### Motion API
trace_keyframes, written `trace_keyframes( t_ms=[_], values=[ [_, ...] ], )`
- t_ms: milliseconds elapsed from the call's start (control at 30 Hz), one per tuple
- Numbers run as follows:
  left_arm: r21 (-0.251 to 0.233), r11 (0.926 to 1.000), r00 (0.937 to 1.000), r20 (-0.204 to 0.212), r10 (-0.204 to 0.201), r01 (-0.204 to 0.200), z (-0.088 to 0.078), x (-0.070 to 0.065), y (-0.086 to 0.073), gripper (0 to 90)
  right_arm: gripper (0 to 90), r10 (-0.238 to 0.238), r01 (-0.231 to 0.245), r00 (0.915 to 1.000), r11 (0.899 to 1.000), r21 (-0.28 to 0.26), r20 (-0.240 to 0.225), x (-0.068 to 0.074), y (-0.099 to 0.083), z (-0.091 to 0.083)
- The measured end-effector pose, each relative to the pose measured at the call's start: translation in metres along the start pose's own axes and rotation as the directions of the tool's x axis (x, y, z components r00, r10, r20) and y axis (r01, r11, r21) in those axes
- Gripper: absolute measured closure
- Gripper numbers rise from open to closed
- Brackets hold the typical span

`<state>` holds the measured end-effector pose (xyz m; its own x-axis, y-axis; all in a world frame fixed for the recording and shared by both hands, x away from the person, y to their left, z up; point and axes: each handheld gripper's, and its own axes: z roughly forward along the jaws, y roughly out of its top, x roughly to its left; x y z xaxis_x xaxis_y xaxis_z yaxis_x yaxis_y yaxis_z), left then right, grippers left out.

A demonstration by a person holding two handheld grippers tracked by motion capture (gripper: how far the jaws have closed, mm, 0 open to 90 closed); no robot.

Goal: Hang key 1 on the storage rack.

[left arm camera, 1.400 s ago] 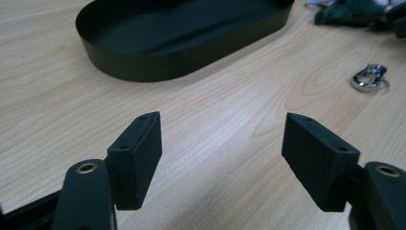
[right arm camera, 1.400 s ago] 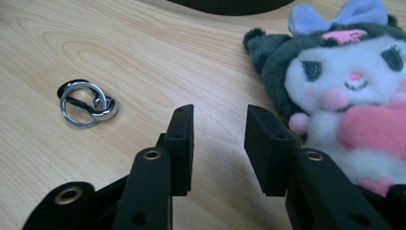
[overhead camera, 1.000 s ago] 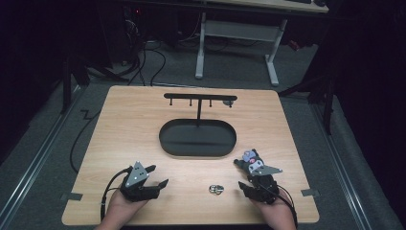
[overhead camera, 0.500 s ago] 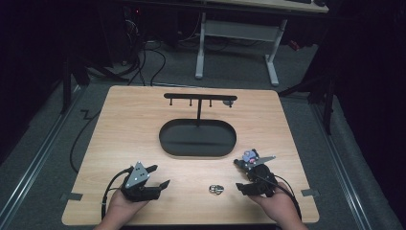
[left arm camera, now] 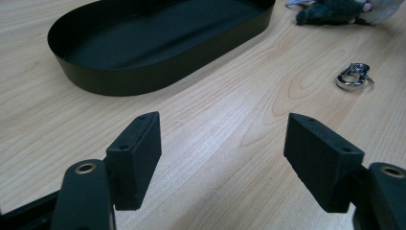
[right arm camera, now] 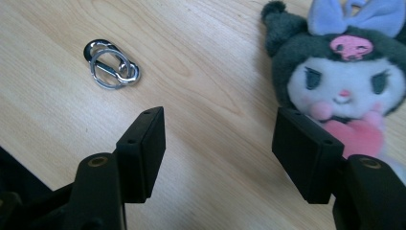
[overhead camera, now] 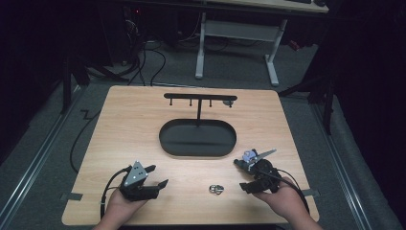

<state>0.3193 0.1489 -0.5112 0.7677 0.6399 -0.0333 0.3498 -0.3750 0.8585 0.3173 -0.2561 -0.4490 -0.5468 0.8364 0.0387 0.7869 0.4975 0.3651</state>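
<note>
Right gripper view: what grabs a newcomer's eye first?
The plush doll, dark-hooded with a pink skull mark and lilac bow, lies on the wood beside the open right gripper, partly behind one jaw. The metal key ring gleams on the table farther off. From above, the black oval tray with its hook stand dominates mid-table.

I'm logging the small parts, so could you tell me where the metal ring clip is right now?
In the high view the metal ring clip lies on the table near its front edge, between the left gripper and right gripper.
</note>
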Motion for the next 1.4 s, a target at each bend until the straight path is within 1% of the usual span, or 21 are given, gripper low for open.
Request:
trace_keyframes(
  t_ms=[100,200,233,267,400,633,700,833,933,1033,1200,1333,1400],
  values=[
    [-0.003,1.0000,1.0000,0.000,0.000,0.000,-0.001,0.000,0.000,29.6,35.7,0.003,-0.003,0.9999,1.000,0.018,0.017,-0.004,0.001,-0.006],
    [-0.006,1.0000,1.0000,0.005,0.002,-0.002,-0.001,-0.001,0.000,29.6,34.4,0.010,-0.011,0.9995,1.000,0.020,0.031,-0.011,0.002,-0.011],
    [-0.003,1.0000,1.0000,0.006,0.005,-0.005,-0.001,-0.001,0.000,29.6,34.1,0.025,-0.026,0.9990,0.999,0.026,0.036,-0.012,0.002,-0.013],
    [0.000,1.0000,0.9999,0.008,0.007,-0.007,-0.001,-0.001,0.000,29.6,33.7,0.025,-0.025,0.9991,0.999,0.024,0.035,-0.015,0.002,-0.014],
    [0.005,0.9999,0.9999,0.010,0.013,-0.013,0.000,-0.001,0.000,29.6,31.2,0.058,-0.059,0.9974,0.998,0.024,0.044,-0.026,0.001,-0.019],
    [0.009,0.9997,0.9997,0.014,0.021,-0.021,0.000,-0.002,0.000,29.3,26.5,0.089,-0.091,0.9936,0.996,0.025,0.070,-0.043,-0.002,-0.021],
    [0.011,0.9996,0.9996,0.015,0.024,-0.024,0.001,-0.002,0.000,29.3,26.1,0.093,-0.096,0.9925,0.995,0.029,0.079,-0.047,-0.004,-0.020],
    [0.020,0.9995,0.9994,0.025,0.026,-0.027,0.002,-0.002,-0.001,29.3,27.3,0.083,-0.087,0.9922,0.995,0.042,0.092,-0.052,-0.007,-0.016],
    [0.025,0.9992,0.9991,0.030,0.030,-0.031,0.003,-0.003,-0.001,29.3,27.5,0.096,-0.101,0.9912,0.994,0.052,0.091,-0.055,-0.009,-0.012],
    [0.025,0.9992,0.9991,0.031,0.030,-0.031,0.003,-0.003,-0.001,29.3,27.6,0.105,-0.109,0.9916,0.992,0.057,0.076,-0.057,-0.010,-0.006],
    [0.027,0.9990,0.9989,0.031,0.035,-0.036,0.004,-0.003,-0.001,29.3,27.6,0.108,-0.113,0.9918,0.991,0.066,0.068,-0.058,-0.009,0.003],
    [0.031,0.9987,0.9987,0.032,0.039,-0.040,0.004,-0.003,-0.002,29.3,27.7,0.103,-0.108,0.9926,0.990,0.086,0.065,-0.057,-0.010,0.013],
    [0.031,0.9986,0.9986,0.033,0.041,-0.042,0.004,-0.003,-0.002,29.3,28.1,0.115,-0.119,0.9923,0.988,0.093,0.046,-0.058,-0.010,0.017]
  ],
)
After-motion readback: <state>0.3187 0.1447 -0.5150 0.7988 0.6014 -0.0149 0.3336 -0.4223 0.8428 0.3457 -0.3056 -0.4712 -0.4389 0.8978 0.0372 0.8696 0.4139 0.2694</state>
